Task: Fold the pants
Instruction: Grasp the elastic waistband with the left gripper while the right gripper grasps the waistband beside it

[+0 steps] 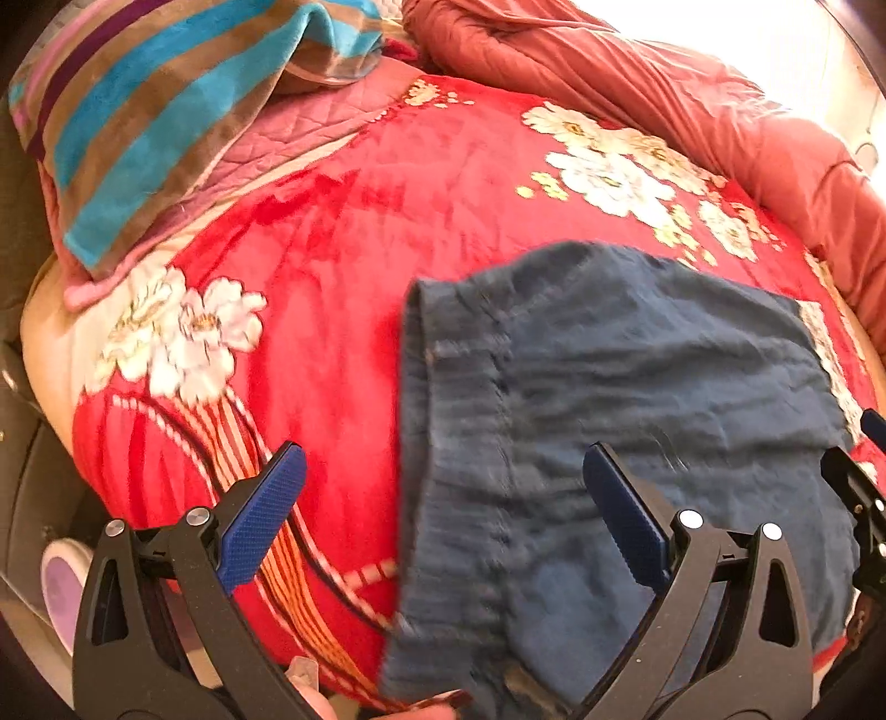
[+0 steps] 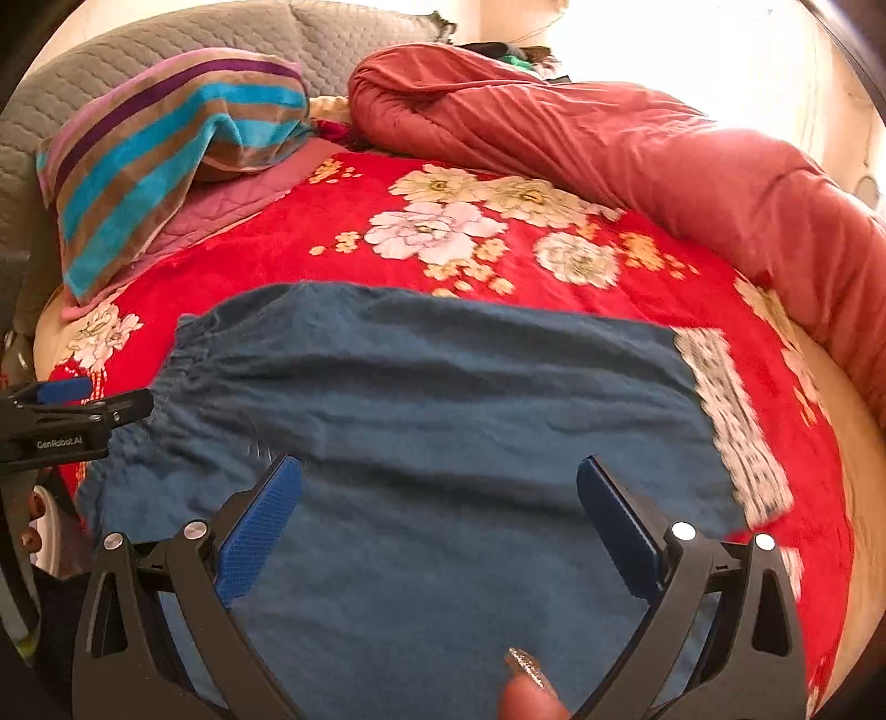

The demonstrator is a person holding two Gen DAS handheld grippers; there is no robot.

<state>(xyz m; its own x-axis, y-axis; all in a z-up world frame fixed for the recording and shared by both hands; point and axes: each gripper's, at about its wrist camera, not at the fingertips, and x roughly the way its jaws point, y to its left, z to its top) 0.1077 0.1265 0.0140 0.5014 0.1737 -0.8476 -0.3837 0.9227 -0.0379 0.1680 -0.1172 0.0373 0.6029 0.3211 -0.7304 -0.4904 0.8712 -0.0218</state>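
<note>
Blue pants lie folded flat on a red flowered blanket, elastic waistband to the left and a patterned white cuff at the right. My left gripper is open and empty, hovering over the waistband edge. My right gripper is open and empty above the middle of the pants. The right gripper's tip shows at the right edge of the left wrist view; the left gripper shows at the left edge of the right wrist view.
A striped blue-brown towel covers a pillow at the back left. A rolled rust-red quilt runs along the back and right side. A grey padded headboard stands behind. The bed edge drops off at the left.
</note>
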